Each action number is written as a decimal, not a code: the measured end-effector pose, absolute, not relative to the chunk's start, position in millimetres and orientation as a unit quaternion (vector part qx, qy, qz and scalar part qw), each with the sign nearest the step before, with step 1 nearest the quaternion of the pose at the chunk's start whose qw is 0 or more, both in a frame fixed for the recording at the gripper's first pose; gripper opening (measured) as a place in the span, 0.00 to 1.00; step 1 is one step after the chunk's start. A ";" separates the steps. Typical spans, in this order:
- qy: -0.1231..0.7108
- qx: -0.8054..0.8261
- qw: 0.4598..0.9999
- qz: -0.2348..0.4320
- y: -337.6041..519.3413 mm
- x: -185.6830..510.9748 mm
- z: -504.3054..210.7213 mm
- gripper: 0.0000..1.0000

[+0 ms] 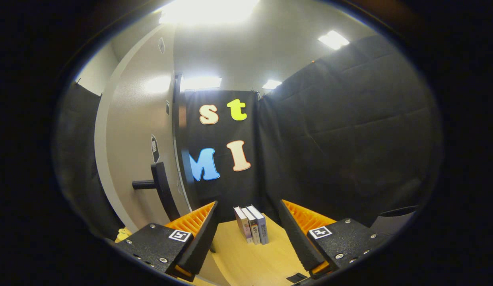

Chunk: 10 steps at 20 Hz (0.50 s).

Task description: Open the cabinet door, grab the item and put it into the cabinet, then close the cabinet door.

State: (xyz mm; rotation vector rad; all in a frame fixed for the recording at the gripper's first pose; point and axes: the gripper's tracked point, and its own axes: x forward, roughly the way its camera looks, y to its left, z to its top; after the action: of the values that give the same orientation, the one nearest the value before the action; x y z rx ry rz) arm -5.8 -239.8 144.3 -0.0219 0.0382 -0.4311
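My gripper (248,212) is open, with nothing between its fingers. Beyond the fingertips, three books (252,224) stand upright side by side on the light wooden table (246,258), spines toward me. To the left rises the pale cabinet door (139,151), seen at a slant, with a dark bar handle (159,184) sticking out from it. The handle lies left of and above my left finger (198,230), apart from it. Whether the door is swung open or closed I cannot tell from this angle.
Black cloth walls close the booth behind the books and along the right. A small yellow thing (123,234) peeks out low beside the left finger. A dark flat piece (296,277) lies on the table near the right finger's base.
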 end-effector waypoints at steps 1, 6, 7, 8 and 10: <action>0.019 -0.020 0.979 -0.201 -227.5 -3.3 143.3 0.92; 0.023 -0.033 0.990 -0.136 -163.3 9.9 138.0 0.91; 0.026 -0.031 0.991 -0.125 -151.9 13.6 136.7 0.91; 0.029 -0.029 0.993 -0.115 -140.6 18.1 134.7 0.91; 0.032 -0.030 0.994 -0.098 -118.4 26.8 132.7 0.91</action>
State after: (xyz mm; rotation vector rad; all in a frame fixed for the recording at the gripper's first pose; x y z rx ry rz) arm 26.8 -118.4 132.7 -0.0606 0.0635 -0.1956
